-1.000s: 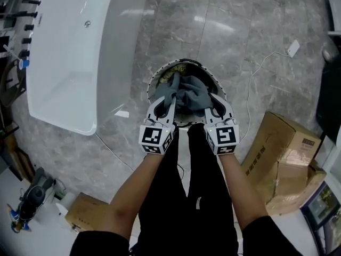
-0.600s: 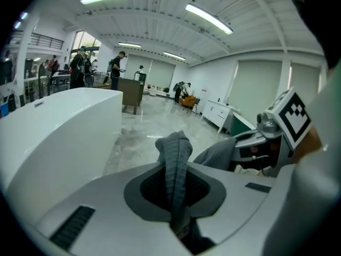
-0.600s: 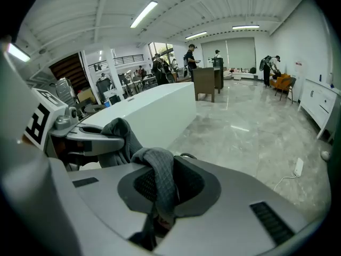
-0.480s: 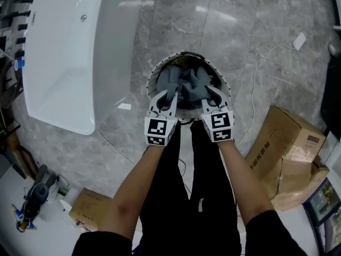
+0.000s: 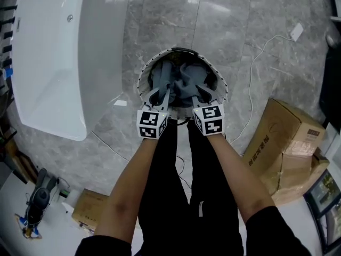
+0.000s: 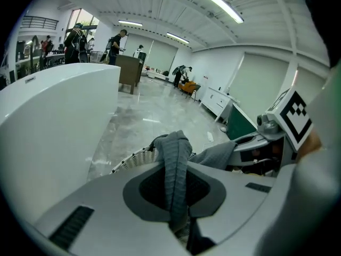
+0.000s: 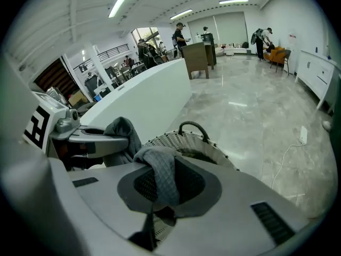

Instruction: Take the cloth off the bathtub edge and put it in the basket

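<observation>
Head view: one grey cloth (image 5: 184, 81) is bunched in the mouth of the one round basket (image 5: 141, 81), pinched at either side by the left gripper (image 5: 160, 93) and the right gripper (image 5: 199, 91). One bathtub (image 5: 53, 63) stands well apart, and there seem to be two cardboard boxes (image 5: 287, 143), though the stack is hard to read.

Left gripper view: the jaws are clamped narrow on a cloth fold above the rim. Let go here, and a corner might drape outside.

Right gripper view: these jaws also grip a fold. The basket's one loop handle (image 7: 194, 128) could snag the fabric.
</observation>
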Motion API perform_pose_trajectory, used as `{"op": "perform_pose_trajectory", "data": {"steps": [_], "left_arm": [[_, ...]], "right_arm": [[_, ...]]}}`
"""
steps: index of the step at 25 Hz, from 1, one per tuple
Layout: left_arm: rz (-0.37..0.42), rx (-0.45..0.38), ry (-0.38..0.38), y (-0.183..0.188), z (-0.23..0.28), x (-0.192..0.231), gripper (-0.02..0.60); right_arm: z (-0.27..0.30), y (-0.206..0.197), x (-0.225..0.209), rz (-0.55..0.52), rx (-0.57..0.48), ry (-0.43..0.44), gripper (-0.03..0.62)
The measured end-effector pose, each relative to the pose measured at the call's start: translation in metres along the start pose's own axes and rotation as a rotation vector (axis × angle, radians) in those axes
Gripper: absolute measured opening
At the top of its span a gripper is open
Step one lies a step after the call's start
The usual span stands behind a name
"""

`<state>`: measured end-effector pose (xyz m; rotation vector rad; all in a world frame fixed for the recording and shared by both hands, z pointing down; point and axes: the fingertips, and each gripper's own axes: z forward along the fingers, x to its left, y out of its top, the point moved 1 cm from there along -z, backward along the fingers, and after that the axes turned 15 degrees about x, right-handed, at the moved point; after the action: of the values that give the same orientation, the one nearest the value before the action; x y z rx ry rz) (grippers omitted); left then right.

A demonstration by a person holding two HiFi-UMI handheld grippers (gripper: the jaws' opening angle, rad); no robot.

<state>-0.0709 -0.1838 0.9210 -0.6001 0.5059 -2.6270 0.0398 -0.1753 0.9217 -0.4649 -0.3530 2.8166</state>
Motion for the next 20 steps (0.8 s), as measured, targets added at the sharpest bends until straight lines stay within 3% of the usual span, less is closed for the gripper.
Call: {"op": "perform_pose_trajectory", "data": {"steps": [7,15,17,20], "left_arm": [[-0.188,0.048,-0.004,-0.033,0.026,0.030,0.035],[-0.150,0.074,0.027,-0.034,0.040,0.041,0.080],[-0.154,0.072,0.016,-0.033,0.042,0.040,0.128],[-0.138,0.083,0.032,-0.035,0.044,0.037,0.246]], "right_arm": [[0.037,-0.027,-0.009,-0.008,0.107,0.026,0.048],[0.046,-0.016,-0.035,0.062,0.094,-0.012,0.048],[0.047,-0.018,-0.032,0.053,0.097,-0.013,0.054],[0.046,-0.024,-0.031,0.051,0.114,-0.033,0.132]]}}
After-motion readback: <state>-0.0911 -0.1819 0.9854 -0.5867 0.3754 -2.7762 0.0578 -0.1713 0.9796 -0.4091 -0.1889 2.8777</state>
